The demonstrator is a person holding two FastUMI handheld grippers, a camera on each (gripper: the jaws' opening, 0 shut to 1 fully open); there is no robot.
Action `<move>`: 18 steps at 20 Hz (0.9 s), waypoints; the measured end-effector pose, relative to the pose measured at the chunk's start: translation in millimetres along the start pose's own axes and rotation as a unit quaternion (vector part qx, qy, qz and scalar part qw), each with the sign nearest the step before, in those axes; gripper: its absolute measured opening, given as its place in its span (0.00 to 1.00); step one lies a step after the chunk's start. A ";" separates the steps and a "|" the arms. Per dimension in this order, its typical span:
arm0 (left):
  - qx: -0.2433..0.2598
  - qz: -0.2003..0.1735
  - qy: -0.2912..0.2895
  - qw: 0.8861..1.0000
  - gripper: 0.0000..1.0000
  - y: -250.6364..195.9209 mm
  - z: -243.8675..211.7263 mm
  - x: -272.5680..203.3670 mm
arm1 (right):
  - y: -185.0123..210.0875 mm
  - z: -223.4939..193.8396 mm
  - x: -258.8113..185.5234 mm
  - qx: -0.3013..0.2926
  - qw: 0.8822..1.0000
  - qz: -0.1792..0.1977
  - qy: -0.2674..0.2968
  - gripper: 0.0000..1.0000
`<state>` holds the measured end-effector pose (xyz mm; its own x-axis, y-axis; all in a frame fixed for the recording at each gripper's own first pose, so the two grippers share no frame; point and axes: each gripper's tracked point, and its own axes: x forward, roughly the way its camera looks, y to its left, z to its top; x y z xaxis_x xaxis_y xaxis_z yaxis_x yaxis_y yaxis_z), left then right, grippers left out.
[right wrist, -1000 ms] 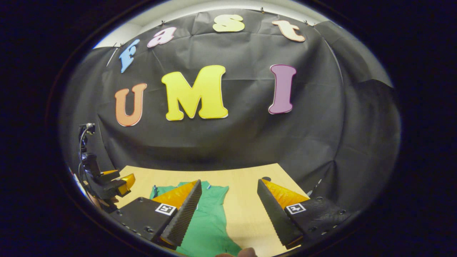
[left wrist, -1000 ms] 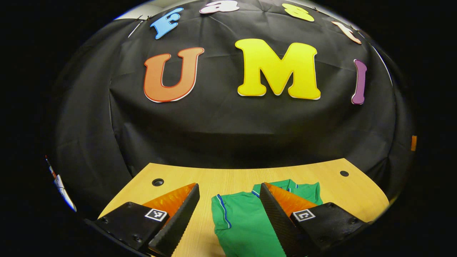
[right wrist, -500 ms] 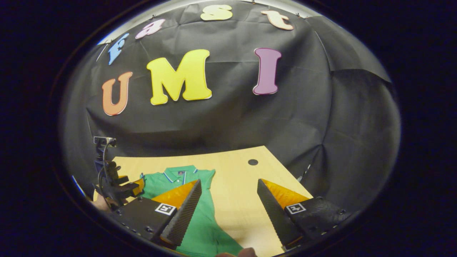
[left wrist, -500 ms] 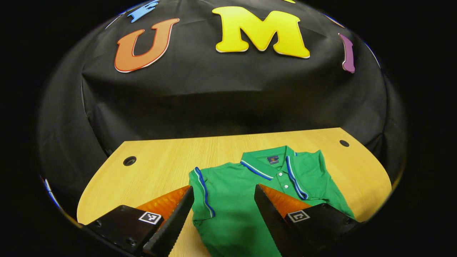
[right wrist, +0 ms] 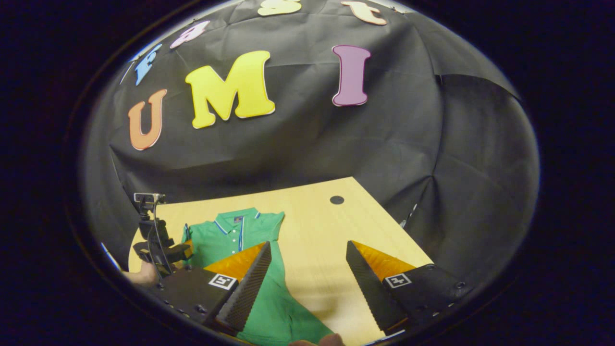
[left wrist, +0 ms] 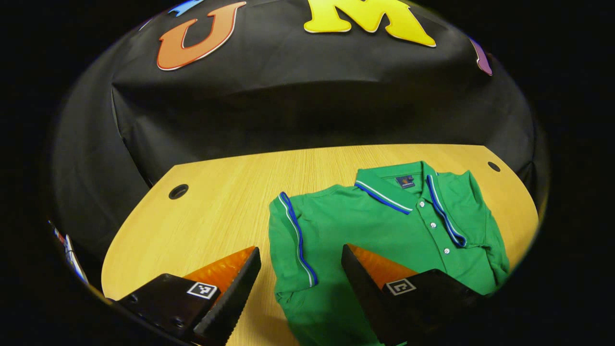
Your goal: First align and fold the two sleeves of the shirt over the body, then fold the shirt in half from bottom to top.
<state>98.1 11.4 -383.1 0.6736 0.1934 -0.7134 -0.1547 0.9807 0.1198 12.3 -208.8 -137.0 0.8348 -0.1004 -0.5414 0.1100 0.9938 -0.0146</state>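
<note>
A green short-sleeved polo shirt with blue-and-white trim was seen lying face up on the pale wooden table, collar toward the booth wall, its long axis running away from both grippers. The left gripper was held above the shirt's near sleeve, jaws wide apart and holding nothing; that sleeve was judged nearest to it. The right gripper was likewise spread wide and empty, poised over the shirt's other edge. Both sleeves appeared folded inward already.
</note>
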 end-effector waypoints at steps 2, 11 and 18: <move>-0.003 0.004 0.003 1.000 1.00 7.5 -4.7 6.5 | 4.6 -4.9 0.6 -0.001 1.000 0.005 0.008 0.96; -0.028 -0.026 0.014 0.999 0.39 20.5 -20.1 12.2 | 17.3 -14.6 6.2 0.001 0.999 0.021 0.027 0.96; -0.050 -0.033 -0.030 0.998 0.06 24.9 21.9 0.4 | 30.1 -15.5 11.1 0.006 0.999 0.034 0.036 0.96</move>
<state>110.3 36.6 -365.3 0.7259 0.1336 -0.6747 -0.1789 0.9839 0.0024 16.5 -179.3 -156.6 0.7994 -0.0292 -0.6001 0.0619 0.9975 0.0340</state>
